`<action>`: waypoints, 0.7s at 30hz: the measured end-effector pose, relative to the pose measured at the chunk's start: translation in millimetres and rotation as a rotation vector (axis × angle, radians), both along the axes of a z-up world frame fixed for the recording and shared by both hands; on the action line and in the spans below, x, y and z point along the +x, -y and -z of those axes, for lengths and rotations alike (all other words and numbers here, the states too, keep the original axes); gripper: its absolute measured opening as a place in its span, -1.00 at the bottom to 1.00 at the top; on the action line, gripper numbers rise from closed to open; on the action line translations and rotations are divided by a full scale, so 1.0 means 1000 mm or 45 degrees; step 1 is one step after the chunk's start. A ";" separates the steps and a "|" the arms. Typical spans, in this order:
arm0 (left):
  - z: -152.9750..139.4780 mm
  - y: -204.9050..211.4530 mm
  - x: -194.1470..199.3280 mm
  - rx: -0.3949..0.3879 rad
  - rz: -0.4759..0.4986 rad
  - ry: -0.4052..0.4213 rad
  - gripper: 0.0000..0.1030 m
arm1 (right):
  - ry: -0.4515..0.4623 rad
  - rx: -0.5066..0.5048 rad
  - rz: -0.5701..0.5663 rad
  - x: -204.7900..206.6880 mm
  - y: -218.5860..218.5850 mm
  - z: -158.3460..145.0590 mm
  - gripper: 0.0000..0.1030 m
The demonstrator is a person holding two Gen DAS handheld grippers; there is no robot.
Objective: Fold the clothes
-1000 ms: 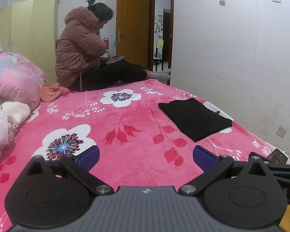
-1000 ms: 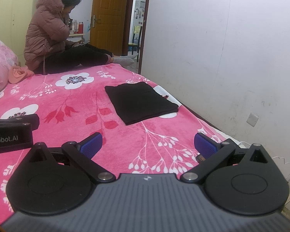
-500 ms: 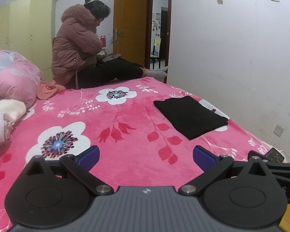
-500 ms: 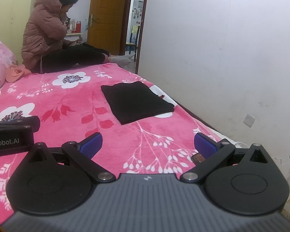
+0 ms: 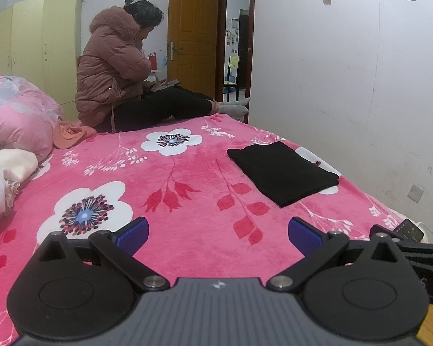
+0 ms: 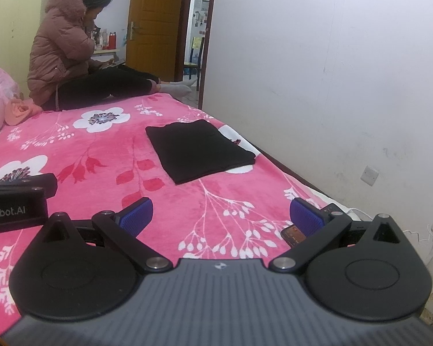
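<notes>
Blue pads mark the tips of the left gripper (image 5: 218, 235), spread wide with nothing between them, low over the pink floral blanket (image 5: 187, 201). The right gripper (image 6: 220, 216) is likewise spread and empty over the same blanket. A folded black garment (image 5: 283, 171) lies flat ahead and to the right of the left gripper, well apart from both tools; from the right wrist it sits straight ahead (image 6: 199, 150).

Only the left view shows the heap of pale clothes (image 5: 0, 178) at far left, with pink bedding (image 5: 17, 115) behind it. Only the right view shows a phone (image 6: 293, 235) just beside its right fingertip, and the left tool's black body at its left edge.

Farther ahead a person in a pink puffer coat (image 5: 112, 66) sits on the bed's far end. Behind stand a pale yellow wardrobe (image 5: 43, 43), a brown door (image 5: 193, 28), and a white wall (image 5: 346, 72) on the right.
</notes>
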State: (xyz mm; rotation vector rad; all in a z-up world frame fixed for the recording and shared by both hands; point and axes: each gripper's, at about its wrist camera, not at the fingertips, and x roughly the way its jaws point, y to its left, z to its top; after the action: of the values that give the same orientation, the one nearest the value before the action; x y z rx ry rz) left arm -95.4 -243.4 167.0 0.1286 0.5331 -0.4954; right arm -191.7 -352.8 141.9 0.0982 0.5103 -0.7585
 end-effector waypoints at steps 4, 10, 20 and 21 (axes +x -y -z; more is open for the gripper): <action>0.000 -0.001 -0.001 -0.001 -0.002 -0.001 1.00 | -0.002 -0.003 -0.002 0.000 -0.002 0.000 0.97; 0.000 -0.003 -0.001 -0.005 -0.007 -0.001 1.00 | -0.001 -0.003 -0.006 0.000 -0.004 0.000 0.97; 0.003 -0.007 0.002 0.006 -0.021 -0.005 1.00 | -0.008 -0.006 -0.007 0.002 -0.008 0.000 0.97; 0.003 -0.007 0.002 0.006 -0.022 -0.006 1.00 | -0.008 -0.005 -0.008 0.002 -0.008 0.000 0.97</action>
State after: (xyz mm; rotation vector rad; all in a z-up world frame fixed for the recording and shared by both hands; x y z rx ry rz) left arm -93.0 -236.6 163.9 0.1274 0.5396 -0.4776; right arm -189.9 -345.1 142.0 0.0906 0.5147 -0.7542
